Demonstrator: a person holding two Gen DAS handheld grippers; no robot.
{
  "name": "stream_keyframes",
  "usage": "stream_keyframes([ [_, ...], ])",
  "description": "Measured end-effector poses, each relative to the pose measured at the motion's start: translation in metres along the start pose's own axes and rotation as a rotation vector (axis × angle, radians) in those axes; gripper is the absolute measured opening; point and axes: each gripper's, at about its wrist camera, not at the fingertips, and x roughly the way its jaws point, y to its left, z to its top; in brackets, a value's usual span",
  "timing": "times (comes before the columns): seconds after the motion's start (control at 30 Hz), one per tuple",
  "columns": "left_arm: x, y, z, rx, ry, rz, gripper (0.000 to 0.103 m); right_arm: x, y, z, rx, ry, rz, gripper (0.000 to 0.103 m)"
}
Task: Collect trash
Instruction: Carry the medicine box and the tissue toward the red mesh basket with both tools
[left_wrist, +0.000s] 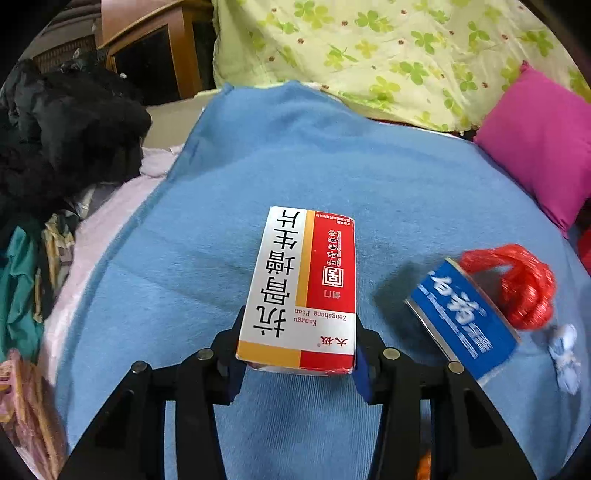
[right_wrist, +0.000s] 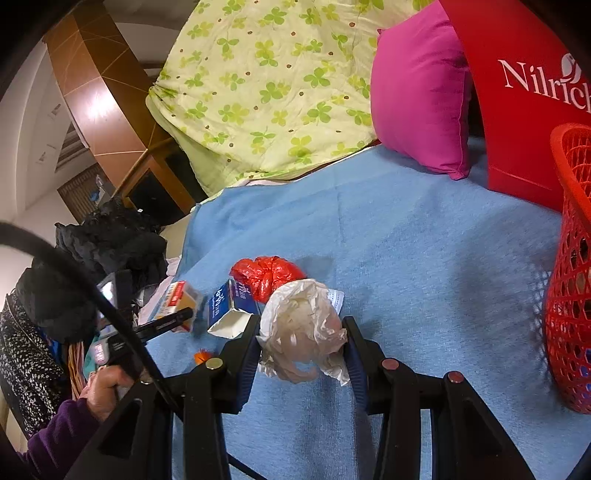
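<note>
In the left wrist view my left gripper (left_wrist: 297, 332) is shut on the near end of a white, red and yellow medicine box (left_wrist: 306, 280), its pads against both long sides. Right of it on the blue blanket (left_wrist: 258, 166) lie a blue carton (left_wrist: 465, 317), a knotted red plastic bag (left_wrist: 517, 284) and a small white scrap (left_wrist: 565, 354). In the right wrist view my right gripper (right_wrist: 301, 332) is shut on a crumpled white plastic wad (right_wrist: 303, 317). Behind it lie the red plastic bag (right_wrist: 266, 277) and the blue carton (right_wrist: 229, 306). The medicine box (right_wrist: 177, 299) shows at the left. A red mesh basket (right_wrist: 569, 295) stands at the right edge.
A pink pillow (right_wrist: 417, 92), a red paper bag (right_wrist: 517, 110) and a clover-print quilt (right_wrist: 266, 85) line the back of the blanket. Dark clothes (left_wrist: 66, 129) are piled at the left. A person's hand (right_wrist: 107, 384) in a purple sleeve holds the left gripper.
</note>
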Motion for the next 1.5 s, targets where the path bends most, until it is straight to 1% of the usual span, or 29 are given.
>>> stream_keyframes([
  [0.17, -0.041, -0.010, -0.012, 0.062, -0.044, -0.016, 0.049, -0.005, 0.004, -0.001, -0.010, -0.013, 0.007, 0.045],
  [0.3, -0.079, -0.027, -0.029, 0.113, -0.077, -0.029, 0.049, -0.011, 0.007, -0.001, -0.025, -0.022, 0.008, 0.045],
  [0.57, -0.128, -0.058, -0.061, 0.152, -0.091, -0.077, 0.049, -0.025, 0.002, -0.001, -0.019, -0.040, 0.000, 0.045],
  [0.8, -0.158, -0.078, -0.078, 0.191, -0.142, -0.075, 0.049, -0.039, 0.001, -0.004, -0.035, -0.053, -0.012, 0.045],
  [1.1, -0.184, -0.086, -0.086, 0.212, -0.179, -0.069, 0.049, -0.058, -0.002, -0.008, -0.038, -0.082, -0.009, 0.045],
  [1.3, -0.203, -0.091, -0.089, 0.231, -0.217, -0.067, 0.049, -0.073, -0.004, -0.009, -0.031, -0.106, -0.005, 0.045],
  [1.5, -0.215, -0.097, -0.092, 0.247, -0.237, -0.070, 0.049, -0.085, -0.004, -0.012, -0.035, -0.136, 0.001, 0.045],
])
